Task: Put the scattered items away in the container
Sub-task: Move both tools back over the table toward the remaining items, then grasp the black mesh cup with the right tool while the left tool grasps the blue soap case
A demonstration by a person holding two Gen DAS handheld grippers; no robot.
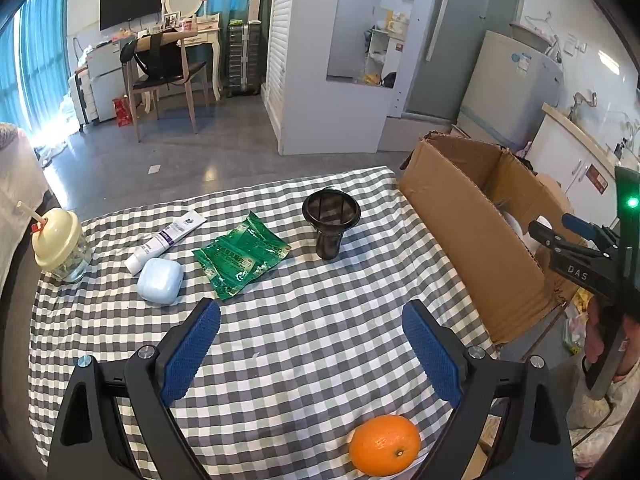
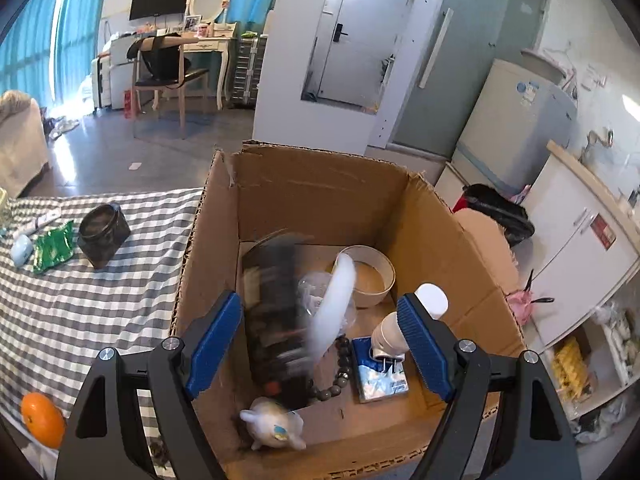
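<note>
Right gripper [image 2: 320, 340] poised over the open cardboard box [image 2: 320, 196], jaws spread wide, nothing pinched between the blue pads. Below them, a smeared dark shape and a white one [image 2: 334, 312] caught mid-blur inside the box, impossible to name, likely just dropping in. Already settled on the box floor: a round tub [image 2: 374, 280], a string of beads [image 2: 340, 364], a blue tissue packet [image 2: 380, 372], a small white figure [image 2: 274, 426]. Over on the checked cloth [image 1: 300, 340], left gripper [image 1: 312, 348] equally wide open and empty, hanging above bare fabric. Still out there waiting: orange [image 1: 384, 445] at the near edge, green sachet [image 1: 242, 254], black funnel-shaped cup [image 1: 331, 224], pale blue case [image 1: 160, 281], white tube [image 1: 166, 240], lidded cup with straw [image 1: 60, 246] on the far left corner. Risks from here: orange right on the table's lip and round, so a clumsy nudge from a finger could send it rolling off; black cup top-heavy, apt to tip if clipped on the rim; sachet flat and slick, easy to slide instead of lift, maybe dragging the cloth with it; lidded cup near the corner, with what looks like liquid inside, prone to spill if squeezed or dropped into the box sideways.
</note>
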